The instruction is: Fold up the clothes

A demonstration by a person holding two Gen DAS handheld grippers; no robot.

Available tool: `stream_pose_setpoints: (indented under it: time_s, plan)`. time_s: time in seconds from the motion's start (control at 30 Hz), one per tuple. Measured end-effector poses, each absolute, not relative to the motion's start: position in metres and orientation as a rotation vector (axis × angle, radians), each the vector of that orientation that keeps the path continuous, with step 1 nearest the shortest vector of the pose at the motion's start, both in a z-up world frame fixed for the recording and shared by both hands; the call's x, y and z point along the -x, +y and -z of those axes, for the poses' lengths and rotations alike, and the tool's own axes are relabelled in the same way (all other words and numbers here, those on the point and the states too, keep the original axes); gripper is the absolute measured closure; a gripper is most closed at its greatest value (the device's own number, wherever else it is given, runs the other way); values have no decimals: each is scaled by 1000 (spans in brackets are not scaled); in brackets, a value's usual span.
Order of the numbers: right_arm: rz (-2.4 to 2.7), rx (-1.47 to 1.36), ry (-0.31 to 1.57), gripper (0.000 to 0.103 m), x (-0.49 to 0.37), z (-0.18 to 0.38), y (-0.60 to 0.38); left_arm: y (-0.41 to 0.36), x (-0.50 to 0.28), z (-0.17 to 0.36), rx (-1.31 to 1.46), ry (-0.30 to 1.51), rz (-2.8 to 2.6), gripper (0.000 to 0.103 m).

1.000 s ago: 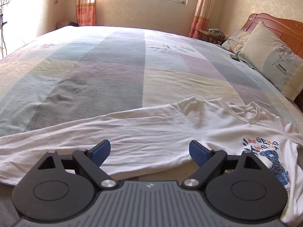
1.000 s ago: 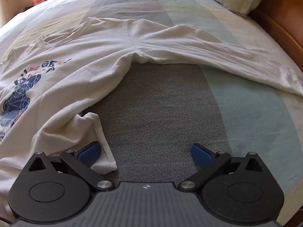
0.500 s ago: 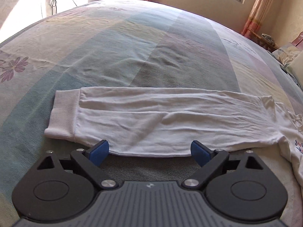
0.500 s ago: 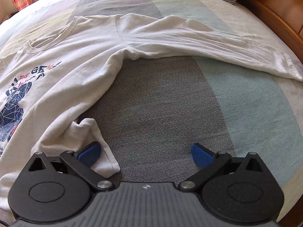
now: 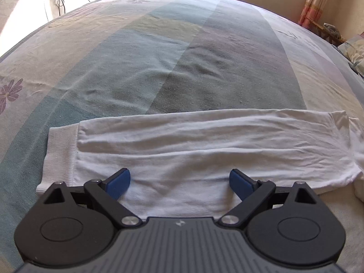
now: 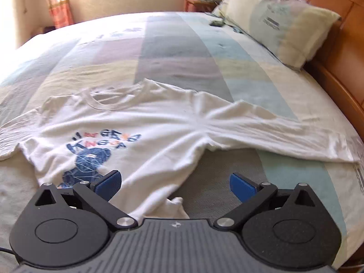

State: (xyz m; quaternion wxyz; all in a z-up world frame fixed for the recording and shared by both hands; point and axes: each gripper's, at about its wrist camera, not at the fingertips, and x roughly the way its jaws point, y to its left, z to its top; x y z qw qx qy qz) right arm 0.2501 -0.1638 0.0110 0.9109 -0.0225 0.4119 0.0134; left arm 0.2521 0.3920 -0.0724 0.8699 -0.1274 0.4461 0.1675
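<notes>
**A:** Where was the shirt?

**B:** White long-sleeve shirt lay spread face-up on the striped bedspread, blue and orange print upward, neckline toward the far side of the bed. One sleeve stretched flat across the left wrist view, ribbed cuff at its left end. Other sleeve ran out toward the wooden headboard.

**A:** Left gripper pose?

**B:** Left gripper was low over the near edge of that sleeve, pitched down toward the bed, pointing across it. Jaws spread wide, nothing between them. Blue pads sat over the fabric; contact with the cloth couldn't be confirmed from that angle.

**A:** Right?

**B:** Right gripper was angled shallower, looking up the bed toward the pillow. Jaws also wide apart, holding nothing. Left pad was over the shirt body by the print; right pad was over bare bedspread. A bunched corner of the hem lay just in front of the gripper body, between the fingers.

**A:** Wrinkles?

**B:** Creases radiated from the armpit on the headboard side. Sleeve in the left view had long shallow folds along its length.

**A:** Surroundings?

**B:** Curtains and a window at the far wall.
</notes>
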Motion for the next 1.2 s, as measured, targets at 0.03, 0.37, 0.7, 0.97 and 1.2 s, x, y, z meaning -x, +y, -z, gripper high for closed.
stream_pose_setpoints:
  time_s: [0.03,0.37,0.7,0.97,1.2]
  plan:
    - [-76,84,828,0,-247,-12,-150,383,-251,68,254,924,-329,9]
    - [-457,645,890,0,-205,58,-27,263,-237,45,216,836,-66,9]
    - [-416,900,743,0,-228,55,-36,170,-189,34,210,708,9,6]
    - [-500,777,712,0,-285,50,-90,126,-153,33,285,708,-195,6]
    - [-623,505,878,0,-338,63,-140,91,-144,32,343,728,-252,6]
